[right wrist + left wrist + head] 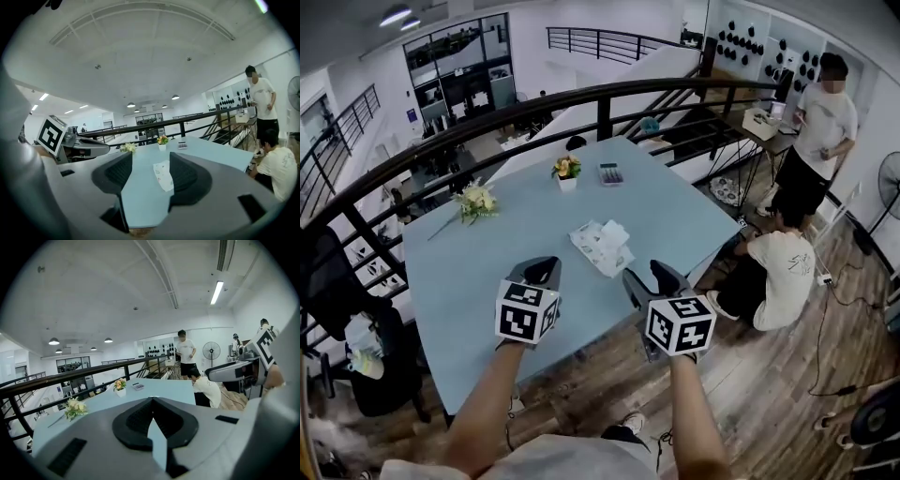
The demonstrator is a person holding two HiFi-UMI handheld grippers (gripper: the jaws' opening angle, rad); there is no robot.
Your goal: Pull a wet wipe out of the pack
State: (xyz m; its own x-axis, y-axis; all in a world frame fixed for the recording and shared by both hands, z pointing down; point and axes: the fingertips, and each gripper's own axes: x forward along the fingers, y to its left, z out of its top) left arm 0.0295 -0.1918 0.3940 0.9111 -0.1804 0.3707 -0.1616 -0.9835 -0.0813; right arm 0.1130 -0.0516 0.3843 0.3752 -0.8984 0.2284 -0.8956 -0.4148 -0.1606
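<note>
The wet wipe pack, white with a printed top and a wipe crumpled at its far end, lies flat near the middle of the light blue table. Both grippers hover over the table's near edge, short of the pack. My left gripper is to the pack's near left, jaws shut with nothing between them; its own view does not show the pack. My right gripper stands open to the near right, and the pack shows in the gap between its jaws, a little ahead.
On the far side of the table stand a small potted flower, a loose bouquet and a calculator. A black railing runs behind the table. One person crouches at the table's right; another stands further back.
</note>
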